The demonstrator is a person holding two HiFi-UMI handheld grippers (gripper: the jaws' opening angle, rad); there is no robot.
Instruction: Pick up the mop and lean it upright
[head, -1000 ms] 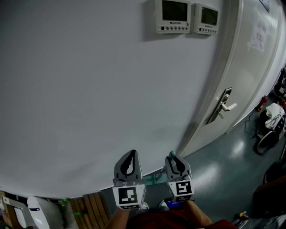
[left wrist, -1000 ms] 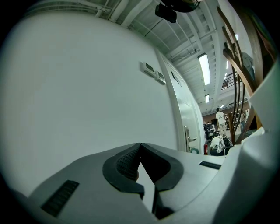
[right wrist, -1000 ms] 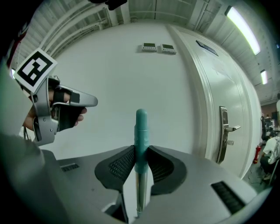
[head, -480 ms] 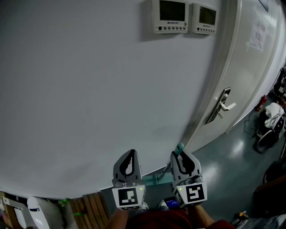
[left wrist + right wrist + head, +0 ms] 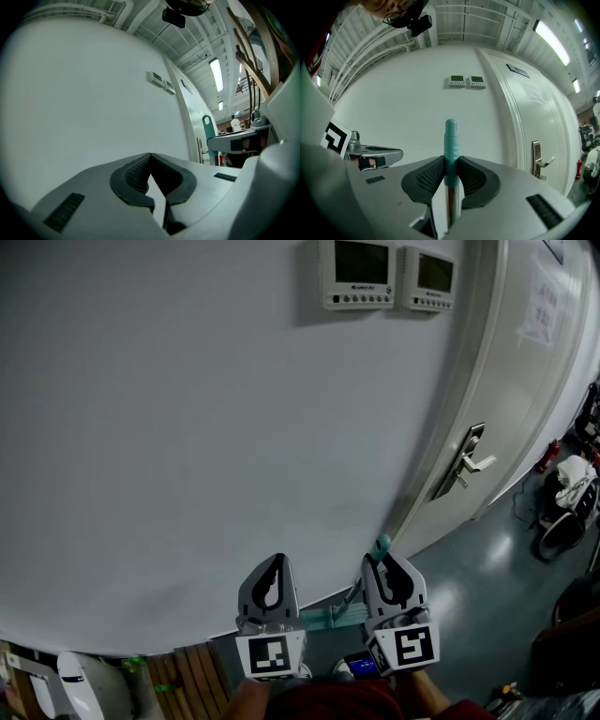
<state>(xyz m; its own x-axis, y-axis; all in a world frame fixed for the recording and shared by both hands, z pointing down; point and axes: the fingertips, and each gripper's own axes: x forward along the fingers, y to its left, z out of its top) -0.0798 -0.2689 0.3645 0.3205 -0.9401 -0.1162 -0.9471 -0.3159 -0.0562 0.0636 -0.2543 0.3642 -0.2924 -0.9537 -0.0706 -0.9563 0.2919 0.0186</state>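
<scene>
Grippers first. My right gripper (image 5: 451, 165) is clamped on the mop handle (image 5: 451, 140). Both ribbed pads press the teal end grip just below its rounded cap, and the bare metal shaft runs down between the jaws. The handle stands upright in the grip, its cap poking above the jaw tips, in front of the white wall (image 5: 187, 427).

My left gripper (image 5: 150, 158) is clenched on nothing, its jaw tips meeting. It sits just beside the right one, apart from the handle.

In the head view a pale teal bar (image 5: 323, 617) shows low between the two grippers, at the foot of the wall. I cannot tell whether it is the mop's head.

Fixtures I log:
- two wall control panels (image 5: 361, 273), side by side high on the wall
- a white door (image 5: 525, 381) to their right, with a lever door handle (image 5: 472, 463)
- wooden slats (image 5: 187, 671) at lower left, by the wall's foot
</scene>
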